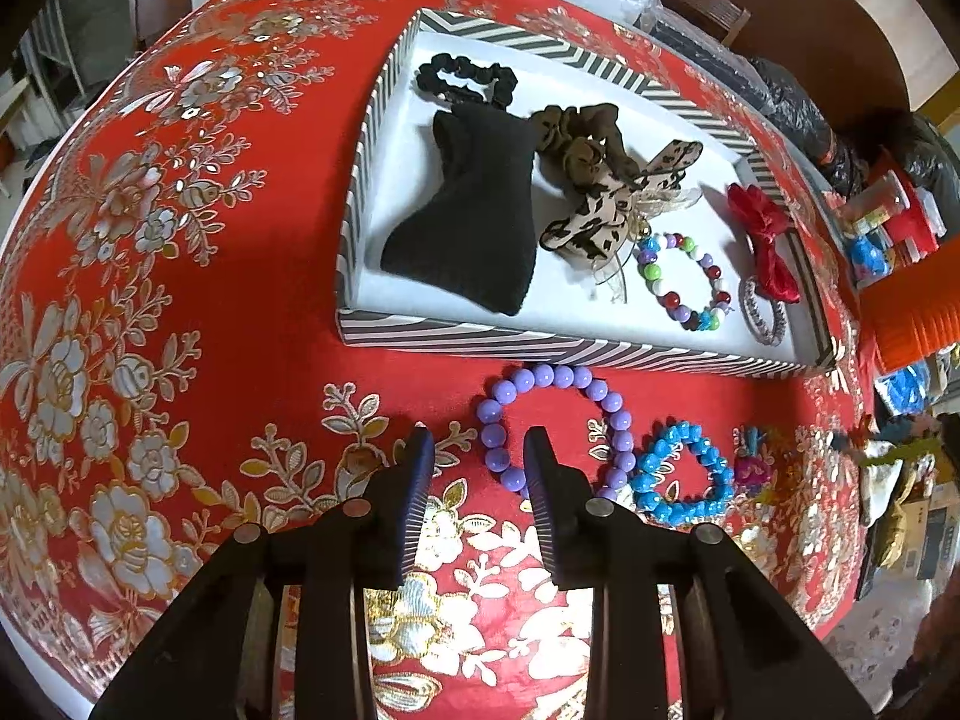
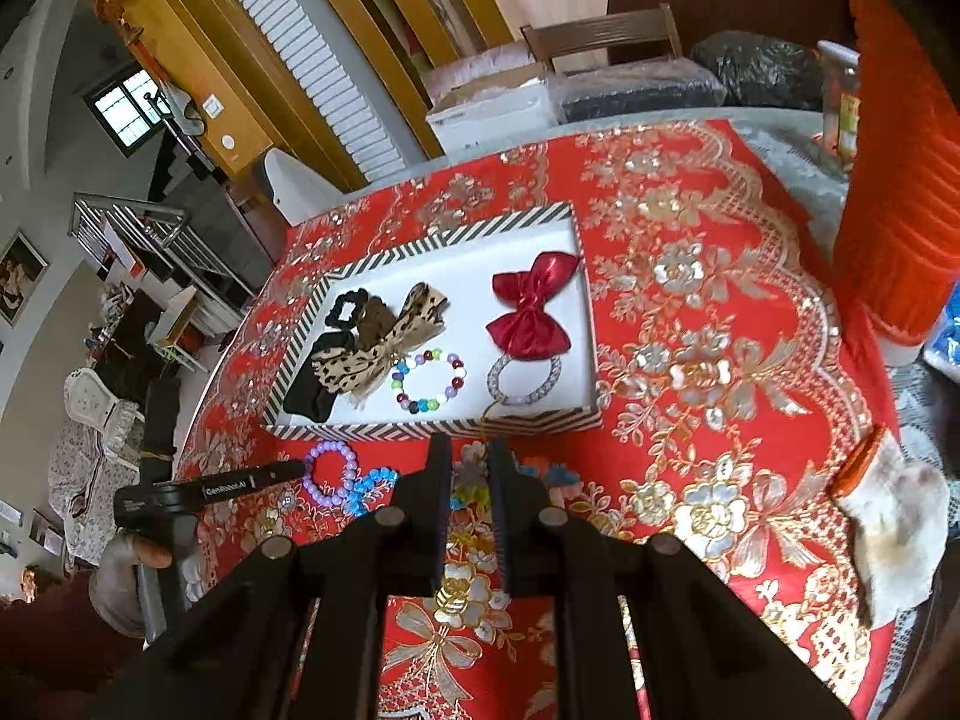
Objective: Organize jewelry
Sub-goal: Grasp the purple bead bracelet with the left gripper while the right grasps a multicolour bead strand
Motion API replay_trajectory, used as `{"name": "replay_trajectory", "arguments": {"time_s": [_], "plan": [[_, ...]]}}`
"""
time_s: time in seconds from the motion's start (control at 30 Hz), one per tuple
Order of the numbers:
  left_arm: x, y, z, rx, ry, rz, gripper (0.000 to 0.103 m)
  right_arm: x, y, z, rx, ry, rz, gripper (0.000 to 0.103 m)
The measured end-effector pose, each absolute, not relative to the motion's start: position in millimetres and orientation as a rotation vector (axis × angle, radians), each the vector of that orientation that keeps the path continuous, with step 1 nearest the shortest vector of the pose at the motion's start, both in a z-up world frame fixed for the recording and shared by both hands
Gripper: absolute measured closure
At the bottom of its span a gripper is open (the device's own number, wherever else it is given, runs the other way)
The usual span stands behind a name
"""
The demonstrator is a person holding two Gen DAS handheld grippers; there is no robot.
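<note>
- The purple bead bracelet [image 1: 555,429] is seen flat on the red table [image 1: 240,372], just in front of the striped tray [image 1: 576,348], with no long axis since it is a ring.
- The left hand-held gripper [image 1: 480,450] is held open at a moderate width, empty, with the bracelet's left arc lying just ahead between its fingertips and slightly to the right.
- The right hand-held gripper [image 2: 469,462] is seen narrowed, a small colourful piece [image 2: 471,483] lying between its fingers; whether it is gripped cannot be told.
- The left is judged the nearer for the purple bracelet; the blue bracelet [image 1: 681,477] touches it on the right.
</note>
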State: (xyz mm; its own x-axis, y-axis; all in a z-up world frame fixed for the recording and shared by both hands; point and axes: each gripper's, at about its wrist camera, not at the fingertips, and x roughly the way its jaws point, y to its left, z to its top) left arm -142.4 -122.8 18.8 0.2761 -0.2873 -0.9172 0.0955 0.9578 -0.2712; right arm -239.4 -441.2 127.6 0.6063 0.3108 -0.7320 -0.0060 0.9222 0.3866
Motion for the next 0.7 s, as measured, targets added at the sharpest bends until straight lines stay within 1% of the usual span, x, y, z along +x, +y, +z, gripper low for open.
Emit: {"name": "replay_trajectory", "arguments": {"time_s": [0.2,0.23,0.27,0.3,0.33,0.47,0.7], "plan": [[-141.3,-141.6,17.4,-0.094,1.247,-0.257,0.080,-240.3,-440.3,127.9,0.360,0.912,0.180,0.091],[-142.9,-144.6,17.3,-0.069,1.235,-0.245,0.082,-239.9,-438.8,127.7,0.357,0.914,0.181,0.091],[-143.6,-146.2,16.7,-0.056,1.229,-0.242,0.091,-239.9,-437.5,127.8,0.357,0.914,0.184,0.091],[-144.2,-147.4,16.4,-0.045,1.222,-0.247,0.098,-240.3,-436.1,128.6,0.357,0.913,0.188,0.091],[-144.5,-147.9,15.5,-0.043,1.228,-0.262,0.102,-240.1,-434.6,128.7,0.354,0.913,0.190,0.091],[-147.4,-138.4,23.7,-0.117,1.234,-0.300,0.102,-241.1,-430.9,132.4,0.345,0.907,0.200,0.091],[-160.7,-135.7,69.4,-0.134,1.151,-0.346,0.102,-240.3,-429.0,143.1,0.331,0.883,0.213,0.091]]}}
